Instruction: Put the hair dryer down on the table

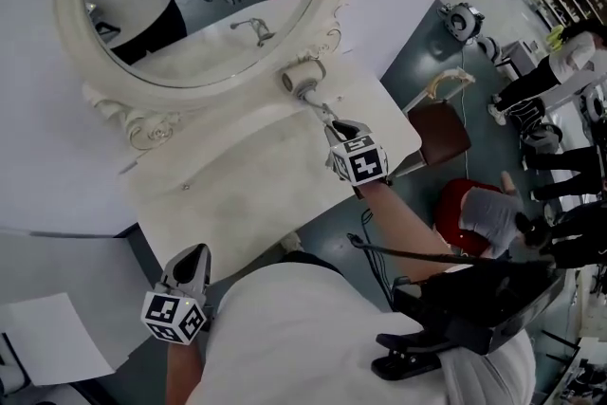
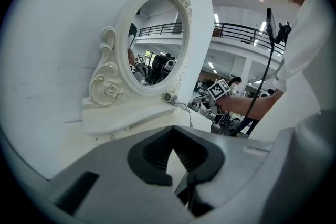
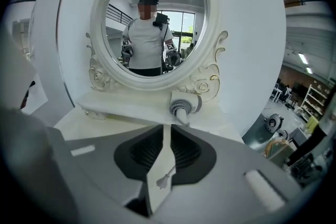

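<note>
hair dryer (image 1: 303,76): lies on the raised ledge (image 1: 256,104) at the foot of the mirror (image 1: 204,62), at the ledge's right end. Its barrel is by the frame and its handle points near-right toward the right gripper.
right gripper (image 1: 332,123): tips sit right at the handle's end. Jaws are drawn close but not met, with a thin slit between them and nothing pinched in it. Table top and a small plug (image 3: 164,182) show through the slit.
left gripper (image 1: 196,251): near-left, just off the table's near edge toward its left corner, well apart from the dryer. Jaws are pressed together at the tips and hold nothing.
edges: the table (image 1: 237,194) drops off just right of the right gripper, and a brown chair (image 1: 441,133) stands on the floor beyond. The ledge step runs just far of the right gripper's tips. A wall panel (image 1: 28,109) closes the far side behind the mirror.
open room: flat top to the left and near of the right gripper, between the ledge and the near edge.
hidden: in the right gripper view the handle's end goes behind the right jaw tip, so can't tell if the tips touch it. In the head view the person's torso (image 1: 313,327) covers part of the near edge.
cut off: mirror top, in the head view.
hard to read: the dryer is tiny in the left gripper view.
</note>
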The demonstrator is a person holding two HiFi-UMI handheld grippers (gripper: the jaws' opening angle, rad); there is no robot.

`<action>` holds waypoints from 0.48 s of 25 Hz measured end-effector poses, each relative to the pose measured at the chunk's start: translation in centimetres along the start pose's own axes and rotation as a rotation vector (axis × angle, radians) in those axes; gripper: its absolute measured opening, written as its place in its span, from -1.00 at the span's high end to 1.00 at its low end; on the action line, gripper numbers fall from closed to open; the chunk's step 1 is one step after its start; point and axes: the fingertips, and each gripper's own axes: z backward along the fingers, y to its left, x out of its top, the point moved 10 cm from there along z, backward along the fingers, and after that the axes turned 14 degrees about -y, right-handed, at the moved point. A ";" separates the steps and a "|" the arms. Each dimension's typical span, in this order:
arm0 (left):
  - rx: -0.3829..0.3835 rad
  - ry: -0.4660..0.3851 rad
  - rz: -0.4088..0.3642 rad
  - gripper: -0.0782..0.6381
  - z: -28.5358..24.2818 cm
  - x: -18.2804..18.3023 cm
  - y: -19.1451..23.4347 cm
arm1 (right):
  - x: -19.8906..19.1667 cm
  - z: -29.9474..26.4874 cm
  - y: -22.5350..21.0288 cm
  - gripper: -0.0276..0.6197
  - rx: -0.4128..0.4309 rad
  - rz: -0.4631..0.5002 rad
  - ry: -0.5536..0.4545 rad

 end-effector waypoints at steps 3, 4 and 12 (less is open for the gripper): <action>-0.007 -0.003 0.002 0.79 1.8 -0.3 0.3 | -0.3 2.3 2.5 0.91 0.002 -0.020 -0.015; -0.010 -0.003 0.004 0.79 2.5 -0.4 0.3 | -0.5 3.1 3.5 0.91 0.013 -0.027 -0.015; -0.036 0.002 0.000 0.79 8.0 -1.2 0.3 | -2.2 9.2 13.4 0.91 0.152 -0.062 -0.009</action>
